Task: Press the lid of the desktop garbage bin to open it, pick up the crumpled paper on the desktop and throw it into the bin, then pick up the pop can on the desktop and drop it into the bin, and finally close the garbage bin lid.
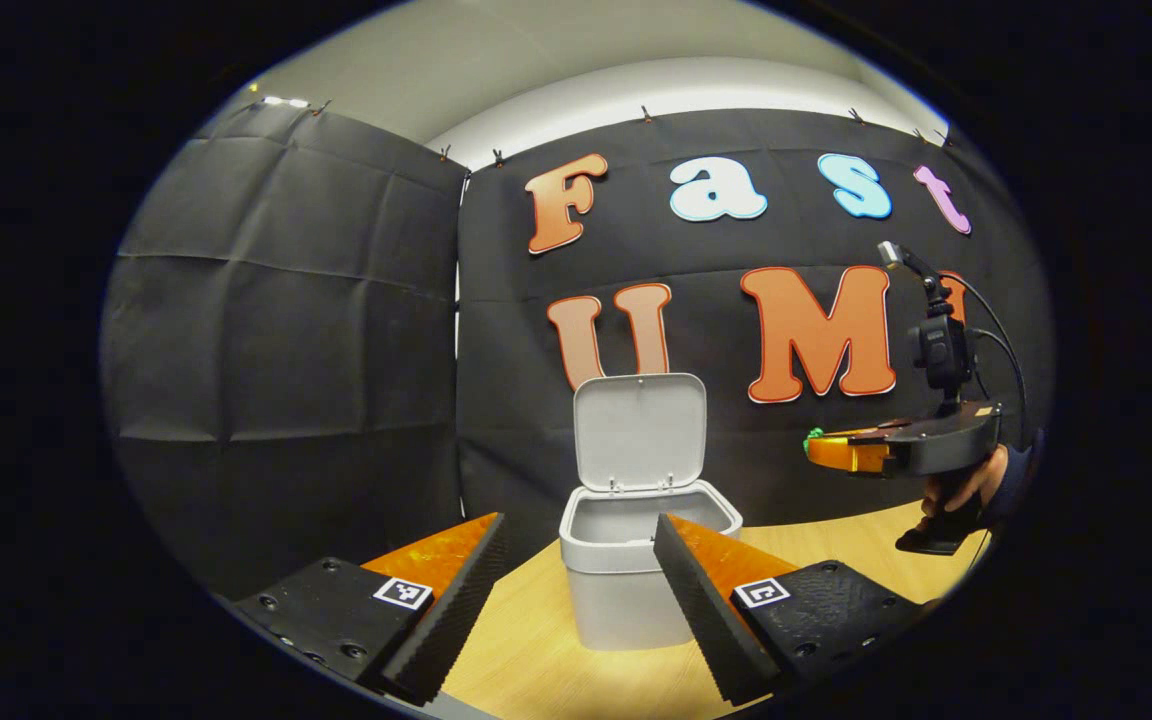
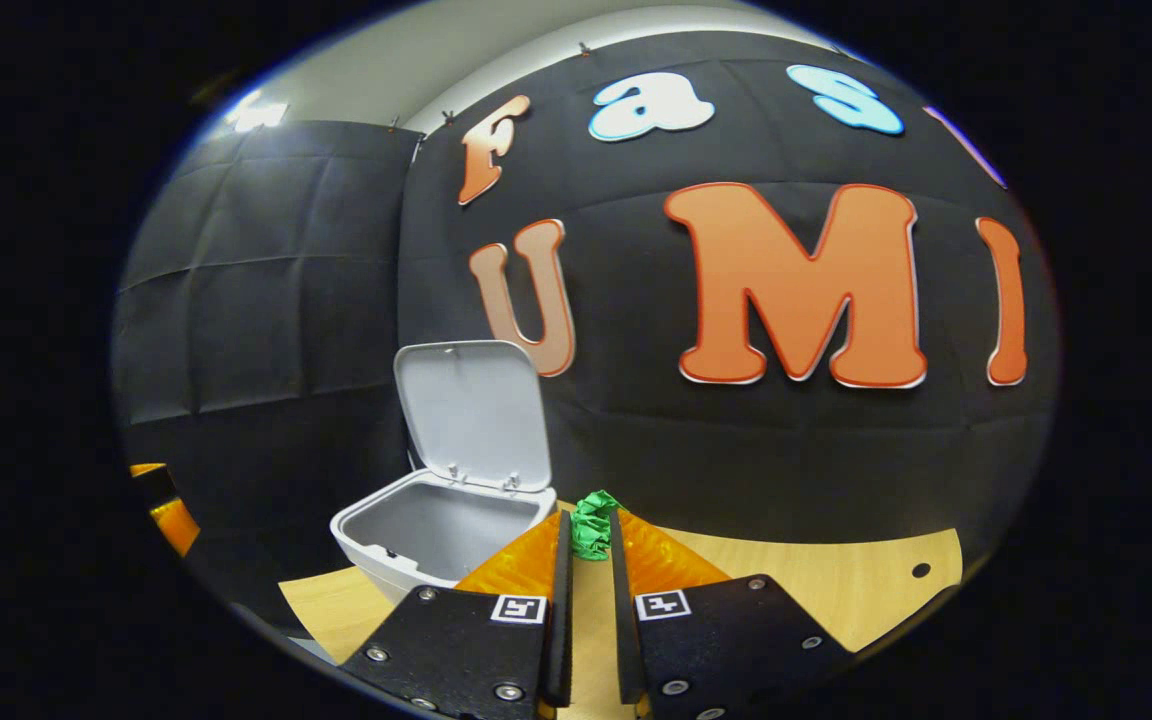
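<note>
The right tool [image 2: 590, 545] pinches one crumpled green paper [image 2: 593, 524] at its tips, raised over the wooden surface [image 2: 836, 585]; the left tool [image 1: 576, 560] gapes wide, empty. One grey bin [image 1: 626, 580] beyond, lid [image 1: 639, 432] upright, mouth unobstructed

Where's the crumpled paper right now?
The crumpled paper sits pinched at the right gripper tips, held above the table, just right of the open bin.

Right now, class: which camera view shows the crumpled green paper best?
The right gripper view: the crumpled green paper sits close up, pinched between that gripper's fingertips. The left gripper view shows just a small green bit at the far gripper's tip.
</note>
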Available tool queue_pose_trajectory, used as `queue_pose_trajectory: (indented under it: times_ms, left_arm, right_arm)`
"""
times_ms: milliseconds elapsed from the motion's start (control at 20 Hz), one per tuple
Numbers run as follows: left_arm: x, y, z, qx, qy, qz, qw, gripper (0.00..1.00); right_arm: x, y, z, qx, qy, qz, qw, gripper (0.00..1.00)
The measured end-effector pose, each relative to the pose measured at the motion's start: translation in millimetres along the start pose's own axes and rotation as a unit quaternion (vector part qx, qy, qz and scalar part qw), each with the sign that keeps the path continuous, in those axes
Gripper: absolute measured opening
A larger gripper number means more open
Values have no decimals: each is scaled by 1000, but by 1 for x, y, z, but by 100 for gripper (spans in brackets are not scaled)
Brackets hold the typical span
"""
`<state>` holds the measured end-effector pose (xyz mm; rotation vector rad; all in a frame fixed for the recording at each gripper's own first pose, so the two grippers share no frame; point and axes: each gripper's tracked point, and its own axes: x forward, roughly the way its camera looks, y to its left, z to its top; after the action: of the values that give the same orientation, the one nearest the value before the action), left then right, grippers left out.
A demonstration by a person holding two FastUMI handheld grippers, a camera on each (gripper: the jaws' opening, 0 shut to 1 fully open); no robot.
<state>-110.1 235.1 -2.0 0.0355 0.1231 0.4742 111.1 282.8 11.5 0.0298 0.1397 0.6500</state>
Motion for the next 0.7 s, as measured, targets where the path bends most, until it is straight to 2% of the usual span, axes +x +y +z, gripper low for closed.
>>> queue_pose_trajectory:
  times_ms: [350, 600, 700]
  left_arm:
    - [-14, 35, -5, -1, 4, 42, 999, 94]
    - [-28, 63, -12, -5, 10, 76, 997, 94]
    - [-31, 72, -18, -8, 19, 86, 996, 94]
  right_arm:
    - [53, 71, 33, 14, -1, 68, 998, 18]
    - [80, 93, 25, 4, 13, 72, 997, 18]
    - [88, 98, 13, -4, 26, 75, 997, 23]
